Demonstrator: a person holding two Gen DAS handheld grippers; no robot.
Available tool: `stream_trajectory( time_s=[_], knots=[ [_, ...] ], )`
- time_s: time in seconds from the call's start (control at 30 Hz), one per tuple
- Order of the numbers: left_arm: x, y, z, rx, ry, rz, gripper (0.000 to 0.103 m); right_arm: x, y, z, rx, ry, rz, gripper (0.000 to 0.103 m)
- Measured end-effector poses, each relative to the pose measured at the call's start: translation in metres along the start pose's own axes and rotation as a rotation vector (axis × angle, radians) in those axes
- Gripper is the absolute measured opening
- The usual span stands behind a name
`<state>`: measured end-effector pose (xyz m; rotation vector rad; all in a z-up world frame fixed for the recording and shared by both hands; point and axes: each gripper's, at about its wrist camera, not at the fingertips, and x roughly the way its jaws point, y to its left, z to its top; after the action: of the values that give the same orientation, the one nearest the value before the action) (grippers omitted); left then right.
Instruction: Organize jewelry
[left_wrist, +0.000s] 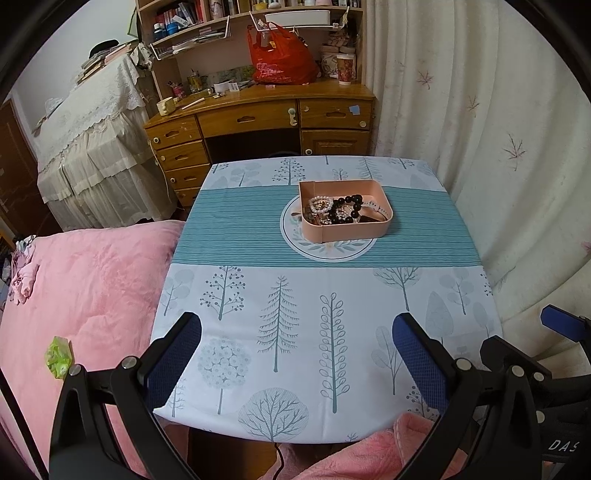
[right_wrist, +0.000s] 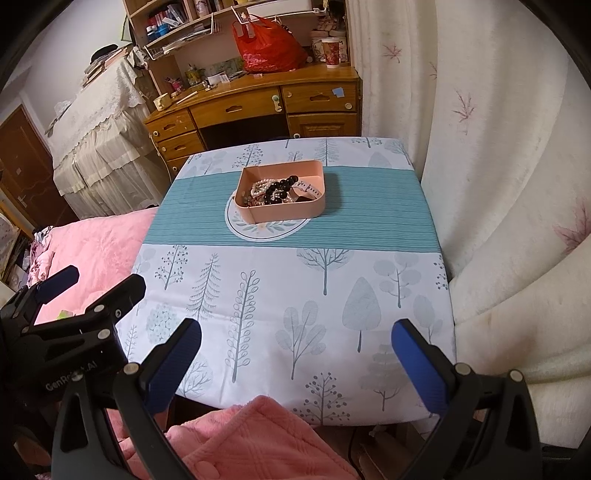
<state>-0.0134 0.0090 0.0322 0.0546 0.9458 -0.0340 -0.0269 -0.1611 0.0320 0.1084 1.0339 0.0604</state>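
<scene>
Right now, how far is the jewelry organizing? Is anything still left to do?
It looks nearly finished or not yet started; I cannot tell which. The beads and pearls lie heaped in the pink box on the tablecloth, none loose outside. The left gripper and right gripper are open and empty.

The near half of the table (left_wrist: 280, 332) lay bare between both grippers and the pink box (left_wrist: 345, 221), leaving a clear straight path over the cloth. The box stood alone on the teal band, with open cloth on all 4 sides. To the right, the curtain (right_wrist: 498, 221) pressed against the table edge. To the left, the pink bedding (left_wrist: 92, 295) rose level with the tabletop. Beyond the far edge stood the wooden desk (left_wrist: 258, 122).
</scene>
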Motion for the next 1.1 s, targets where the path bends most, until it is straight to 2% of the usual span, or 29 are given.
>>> stream_trajectory(
  time_s=[0.37, 0.83, 1.1],
  knots=[
    [0.002, -0.008, 0.007, -0.005, 0.000, 0.004, 0.102, 0.001, -0.005, 0.007, -0.008, 0.005, 0.006, 0.103],
    [0.013, -0.048, 0.023, 0.001, -0.013, -0.010, 0.102, 0.003, -0.045, 0.021, -0.004, 0.006, -0.015, 0.103],
    [0.018, -0.058, 0.030, 0.014, -0.013, -0.011, 0.102, 0.008, -0.059, 0.026, 0.009, 0.018, -0.017, 0.103]
  ],
)
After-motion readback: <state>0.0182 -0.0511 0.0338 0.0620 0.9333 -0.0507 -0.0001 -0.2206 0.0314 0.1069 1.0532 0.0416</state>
